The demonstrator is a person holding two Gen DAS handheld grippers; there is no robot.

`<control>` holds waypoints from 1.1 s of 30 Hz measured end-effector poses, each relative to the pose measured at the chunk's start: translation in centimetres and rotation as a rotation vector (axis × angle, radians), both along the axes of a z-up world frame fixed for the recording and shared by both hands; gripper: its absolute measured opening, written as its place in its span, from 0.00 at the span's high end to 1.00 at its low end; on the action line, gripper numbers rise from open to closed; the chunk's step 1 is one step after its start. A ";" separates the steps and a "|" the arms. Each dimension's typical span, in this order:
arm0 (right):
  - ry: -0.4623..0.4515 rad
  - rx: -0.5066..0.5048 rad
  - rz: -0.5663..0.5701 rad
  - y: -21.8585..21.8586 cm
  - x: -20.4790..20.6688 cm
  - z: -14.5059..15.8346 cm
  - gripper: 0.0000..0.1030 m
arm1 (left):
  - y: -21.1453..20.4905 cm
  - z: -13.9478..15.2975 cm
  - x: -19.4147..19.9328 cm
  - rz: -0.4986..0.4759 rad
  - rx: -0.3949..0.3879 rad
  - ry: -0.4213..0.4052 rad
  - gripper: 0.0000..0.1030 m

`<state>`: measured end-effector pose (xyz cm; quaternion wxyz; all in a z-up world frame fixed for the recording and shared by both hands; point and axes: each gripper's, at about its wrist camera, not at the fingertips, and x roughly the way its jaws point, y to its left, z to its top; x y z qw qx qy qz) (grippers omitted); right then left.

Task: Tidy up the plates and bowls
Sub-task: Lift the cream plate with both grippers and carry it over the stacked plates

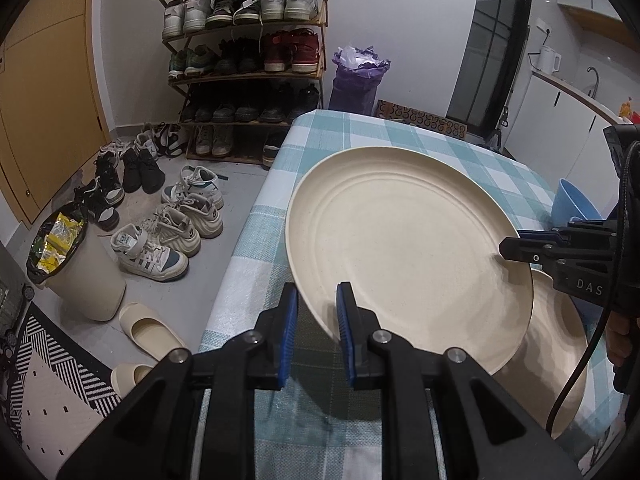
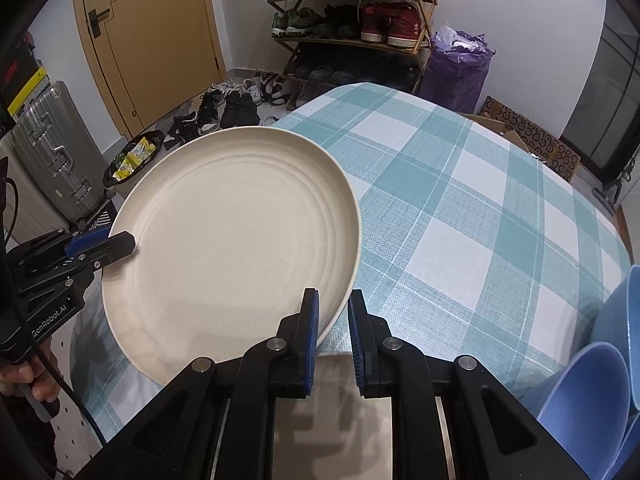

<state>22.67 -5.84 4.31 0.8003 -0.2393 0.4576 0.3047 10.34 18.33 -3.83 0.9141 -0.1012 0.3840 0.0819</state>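
A cream plate point(image 1: 404, 244) is held tilted above the checked tablecloth point(image 1: 400, 132); it also shows in the right wrist view point(image 2: 232, 236). My left gripper point(image 1: 318, 300) is shut on its near rim, one finger under and one over. My right gripper point(image 2: 334, 304) is shut on the opposite rim, seen from the left wrist view point(image 1: 520, 250). A second cream plate point(image 1: 560, 344) lies on the table under the lifted one. Blue bowls point(image 2: 600, 384) stand at the right; one shows in the left wrist view point(image 1: 574, 200).
The table's left edge drops to a floor with several shoes point(image 1: 176, 220), a shoe rack point(image 1: 248, 60), a bin point(image 1: 80, 264) and slippers point(image 1: 152, 328). A suitcase point(image 2: 48, 152) and a door point(image 2: 152, 32) stand left. A purple bag point(image 1: 356, 80) is behind the table.
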 end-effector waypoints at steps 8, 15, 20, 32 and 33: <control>-0.026 0.019 -0.019 -2.0 -1.0 2.0 0.86 | -1.7 1.2 -0.3 -0.029 0.014 -0.024 0.83; -0.045 0.024 -0.040 -4.1 -1.9 3.3 0.86 | -3.2 2.0 -0.5 -0.057 0.018 -0.041 0.83; -0.056 0.032 -0.057 -5.7 -2.6 4.1 0.86 | -4.4 2.6 -0.7 -0.080 0.022 -0.052 0.83; -0.073 0.051 -0.089 -9.0 -4.2 5.5 0.86 | -6.8 3.4 -1.3 -0.123 0.034 -0.064 0.83; -0.074 0.052 -0.091 -9.1 -4.3 5.5 0.86 | -7.0 3.4 -1.4 -0.126 0.036 -0.065 0.83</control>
